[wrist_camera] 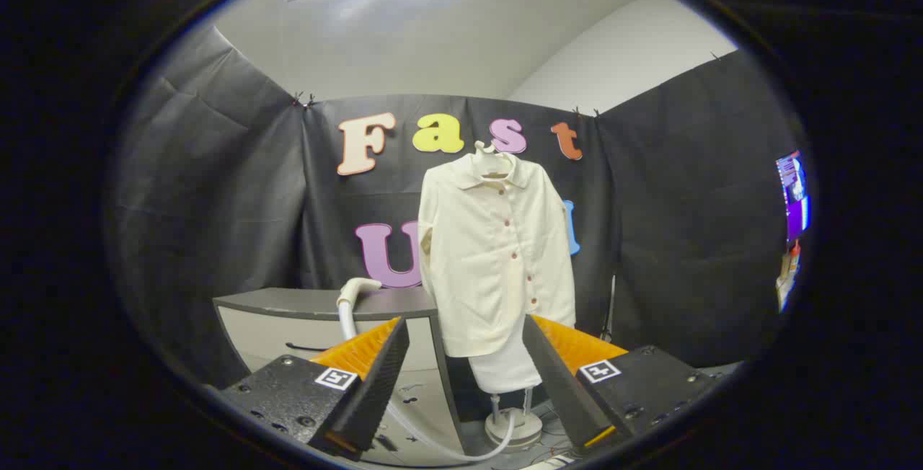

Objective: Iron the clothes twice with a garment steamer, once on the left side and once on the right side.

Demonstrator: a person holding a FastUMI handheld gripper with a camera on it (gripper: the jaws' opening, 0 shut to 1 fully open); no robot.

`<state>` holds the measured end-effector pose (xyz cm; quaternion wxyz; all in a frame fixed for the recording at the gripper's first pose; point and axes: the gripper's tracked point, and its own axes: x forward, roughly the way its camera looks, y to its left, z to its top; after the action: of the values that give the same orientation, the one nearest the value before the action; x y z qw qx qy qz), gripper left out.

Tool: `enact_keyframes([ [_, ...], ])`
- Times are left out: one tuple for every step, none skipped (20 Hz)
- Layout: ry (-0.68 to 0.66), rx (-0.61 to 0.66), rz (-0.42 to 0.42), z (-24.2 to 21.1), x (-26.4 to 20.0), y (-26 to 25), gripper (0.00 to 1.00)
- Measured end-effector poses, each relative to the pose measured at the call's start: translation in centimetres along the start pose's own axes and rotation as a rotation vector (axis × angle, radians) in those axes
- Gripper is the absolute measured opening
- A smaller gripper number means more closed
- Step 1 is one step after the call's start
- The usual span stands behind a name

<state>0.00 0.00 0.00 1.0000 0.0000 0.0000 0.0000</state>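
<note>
Black cloth walls enclose the booth on three sides, with a pale ceiling above. One hand-held gripper (465, 376) is seen, its two fingers (375, 376) held wide apart with nothing gripped between them. Through the gap between the fingers, and beyond them, one cream shirt (497, 257) is seen hanging on one white hanger (492, 160) against the back wall; the shirt is buttoned down the front and is not touched by either finger. Under the shirt's hem, one white stand body (508, 369) is mounted on a thin pole that ends in one round base (513, 428) on the floor. One white hose (433, 441) is routed from that base across the floor and up behind the left finger to one steamer head (358, 288), which rests at the front edge of one grey counter (303, 304). The lower run of the hose is partly hidden by the left finger. One lit screen (793, 200) is seen far off at the right wall.
</note>
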Motion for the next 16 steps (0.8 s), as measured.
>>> enact_keyframes([
  [0.001,0.007,0.000,0.1,0.1,-0.1,0.96],
  [-0.002,0.014,0.002,0.3,0.2,0.0,0.96],
  [-0.002,0.014,0.004,0.4,0.4,0.1,0.96],
  [-0.001,0.008,0.004,0.6,0.6,0.1,0.96],
  [-0.001,-0.003,0.001,0.6,0.8,0.1,0.96],
  [-0.002,-0.012,0.000,0.7,1.0,0.2,0.96],
  [-0.003,-0.018,0.002,0.8,1.3,0.3,0.96],
  [-0.002,-0.020,0.006,0.8,1.5,0.5,0.96],
  [-0.002,-0.018,0.009,0.9,1.7,0.7,0.96],
  [-0.001,-0.015,0.012,0.9,2.0,0.9,0.96],
  [-0.001,-0.012,0.015,1.0,2.4,1.0,0.96],
  [0.001,-0.012,0.015,1.1,2.7,1.1,0.96],
  [0.004,-0.014,0.016,1.0,3.0,1.1,0.96],
  [0.007,-0.016,0.018,1.0,3.2,1.3,0.96],
  [0.008,-0.020,0.017,0.9,3.5,1.4,0.96],
  [0.011,-0.025,0.016,0.9,3.7,1.4,0.96],
])
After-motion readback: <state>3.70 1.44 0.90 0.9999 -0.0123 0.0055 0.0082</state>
